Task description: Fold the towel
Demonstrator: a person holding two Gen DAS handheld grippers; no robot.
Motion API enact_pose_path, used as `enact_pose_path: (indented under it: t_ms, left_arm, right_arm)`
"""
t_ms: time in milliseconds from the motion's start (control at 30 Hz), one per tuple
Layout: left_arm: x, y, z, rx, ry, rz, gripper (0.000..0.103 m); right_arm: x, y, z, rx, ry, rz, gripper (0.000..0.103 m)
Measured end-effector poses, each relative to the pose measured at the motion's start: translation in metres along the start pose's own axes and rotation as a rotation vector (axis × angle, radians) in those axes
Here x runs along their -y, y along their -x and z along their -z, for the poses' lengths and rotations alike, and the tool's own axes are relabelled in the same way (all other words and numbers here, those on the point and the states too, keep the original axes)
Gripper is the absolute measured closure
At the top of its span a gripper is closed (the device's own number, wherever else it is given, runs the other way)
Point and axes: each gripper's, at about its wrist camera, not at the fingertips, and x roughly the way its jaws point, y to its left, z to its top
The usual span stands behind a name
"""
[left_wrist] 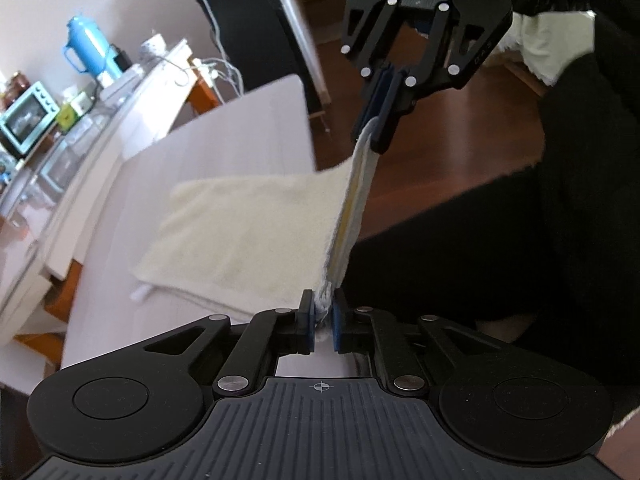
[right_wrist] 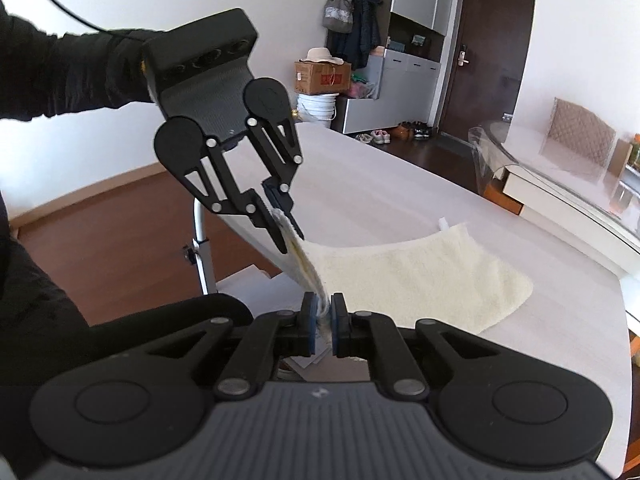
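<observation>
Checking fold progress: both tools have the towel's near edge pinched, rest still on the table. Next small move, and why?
Probably carry the pinched edge across toward the far edge. The left tool and right tool are both shut on the towel, its striped hem stretched between them off the table, while the far part lies flat.

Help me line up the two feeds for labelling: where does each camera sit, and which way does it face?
Left wrist: sits on the left hand-held gripper, looking along its fingers across the white table toward a cluttered counter; a dark sleeve shows at right.
Right wrist: sits on the right hand-held gripper, looking across the table toward a brown door; a black-sleeved arm shows.
Shared: each sees the other gripper and the cream towel, whose near edge both pinch.
</observation>
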Motion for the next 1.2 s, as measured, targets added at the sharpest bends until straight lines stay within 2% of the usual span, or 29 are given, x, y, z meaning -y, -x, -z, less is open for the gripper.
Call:
enact_pose_path:
  t_ms: [133,300,533,733,933,1200]
  left_arm:
    - [-0.028,-0.002,-0.017,0.025,0.068,-0.039,0.094]
    - [-0.072,-0.022,-0.034,-0.003,0.17,-0.083,0.094]
    - [-0.116,-0.065,-0.042,-0.068,0.213,-0.114,0.094]
    - [-0.145,-0.091,-0.035,-0.098,0.272,-0.107,0.094]
    - [-0.154,-0.101,-0.022,-0.111,0.303,-0.105,0.094]
    - [-0.165,-0.1,-0.016,-0.1,0.339,-0.135,0.092]
  right_arm:
    - [0.031,0.006,-0.012,0.027,-0.034,0.036,0.095]
    - [0.08,-0.007,-0.024,0.018,-0.08,0.065,0.095]
    - [0.147,-0.045,-0.022,-0.014,-0.203,0.037,0.095]
    - [0.185,-0.075,-0.013,-0.049,-0.279,0.008,0.095]
    - [0.203,-0.094,-0.007,-0.077,-0.301,0.008,0.095]
    - [0.212,-0.101,-0.003,-0.066,-0.325,0.02,0.095]
